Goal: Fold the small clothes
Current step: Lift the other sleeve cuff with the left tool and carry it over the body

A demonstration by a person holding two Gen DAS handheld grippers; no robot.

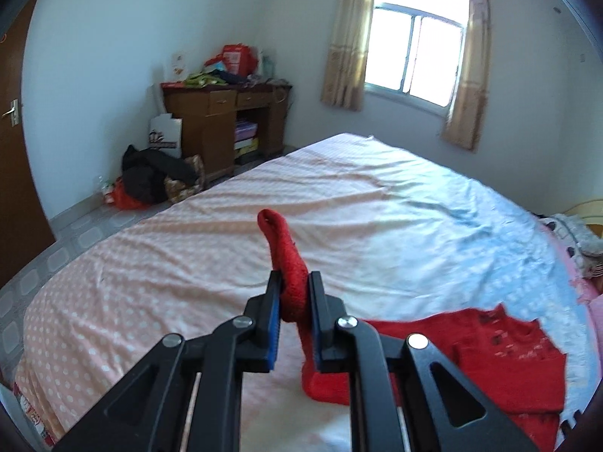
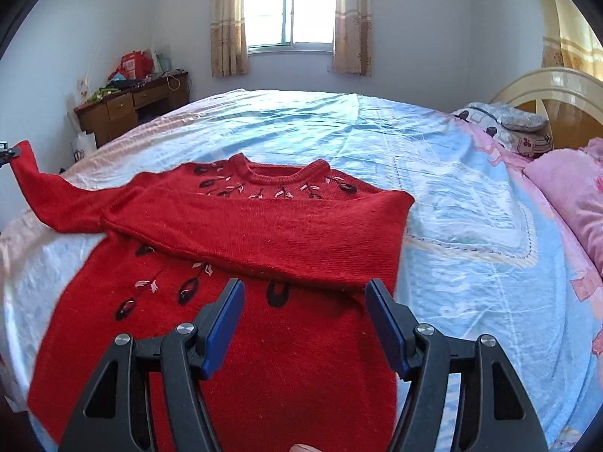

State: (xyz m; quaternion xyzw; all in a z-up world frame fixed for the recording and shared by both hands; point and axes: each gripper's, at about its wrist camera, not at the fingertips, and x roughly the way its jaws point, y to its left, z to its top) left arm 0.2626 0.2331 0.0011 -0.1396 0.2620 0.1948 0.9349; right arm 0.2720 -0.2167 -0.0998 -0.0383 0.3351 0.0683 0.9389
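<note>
1. The red sweater (image 2: 241,301) lies front up on the bed (image 2: 471,196), neckline toward the window (image 2: 290,3).
2. One sleeve (image 2: 264,233) is folded across the sweater's chest.
3. The left gripper (image 1: 296,297) pinches the other sleeve's cuff (image 1: 290,263), raised off the bed beside the sweater.
4. The right gripper (image 2: 305,301) hovers over the sweater's body, fingers spread.

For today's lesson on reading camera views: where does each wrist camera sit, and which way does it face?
Left wrist: on the left gripper, facing the desk corner; its fingers pinch the sleeve.
Right wrist: on the right gripper, open above the red sweater, facing the window; a fingertip shows.
Shared: sweater, bed, desk, window.
</note>
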